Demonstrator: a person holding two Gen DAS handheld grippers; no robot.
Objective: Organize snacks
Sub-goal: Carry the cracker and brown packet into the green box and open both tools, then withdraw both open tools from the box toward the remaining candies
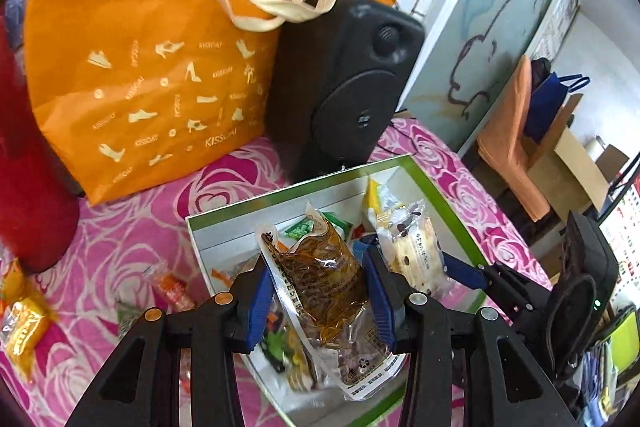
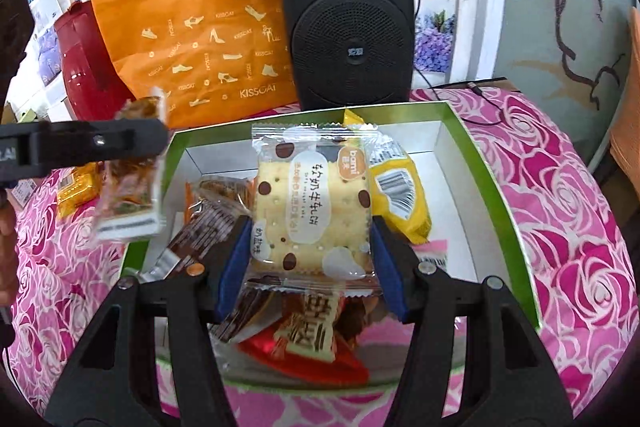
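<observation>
My left gripper (image 1: 318, 293) is shut on a clear pouch of brown pickled vegetables (image 1: 324, 287), held over the green-rimmed white box (image 1: 444, 203); the same brown pouch (image 2: 132, 167) shows at the left of the right wrist view, above the box's left edge. My right gripper (image 2: 310, 255) is shut on a cream cracker packet with brown dots (image 2: 312, 203), held over the green-rimmed box (image 2: 496, 183). That cracker packet (image 1: 414, 251) and my right gripper (image 1: 464, 269) also appear to the right in the left wrist view. Inside the box lie a yellow packet (image 2: 400, 195), brown wrappers (image 2: 208, 227) and a red packet (image 2: 304, 355).
An orange tote bag (image 1: 152, 59) and a black speaker (image 1: 348, 79) stand behind the box on the pink rose tablecloth (image 1: 132, 227). A red container (image 1: 28, 187) stands at the left. Loose snacks, a gold packet (image 1: 24, 323) and an orange one (image 1: 174, 289), lie left of the box.
</observation>
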